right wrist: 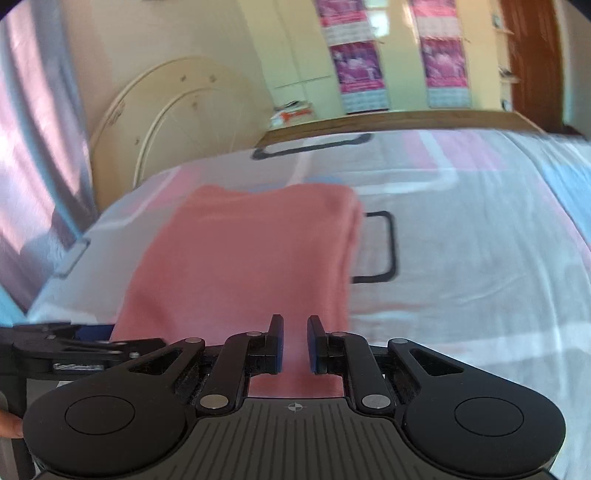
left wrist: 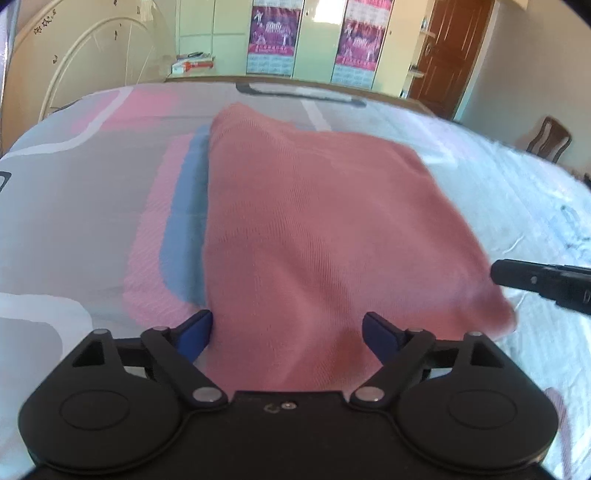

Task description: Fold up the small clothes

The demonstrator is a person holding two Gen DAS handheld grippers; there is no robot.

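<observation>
A pink cloth point(left wrist: 314, 229) lies folded on a bed point(left wrist: 74, 184) with a patterned sheet of grey, pink and blue. The left tongs point(left wrist: 287, 332) are spread wide open over the cloth's near edge, with the fabric running between the blue fingers point(left wrist: 195, 332). The right tongs point(right wrist: 295, 343) sit at the near right corner of the cloth, jaws narrowed with cloth in the small gap; whether they pinch it cannot be told. Behind the bed stand a cream headboard point(right wrist: 177, 107), pale green wardrobe doors with posters point(left wrist: 273, 33) and a brown door point(left wrist: 450, 51).

Matt ribbed-knit pink cloth point(left wrist: 317, 229) lies on a smooth printed bedsheet point(left wrist: 74, 192).
</observation>
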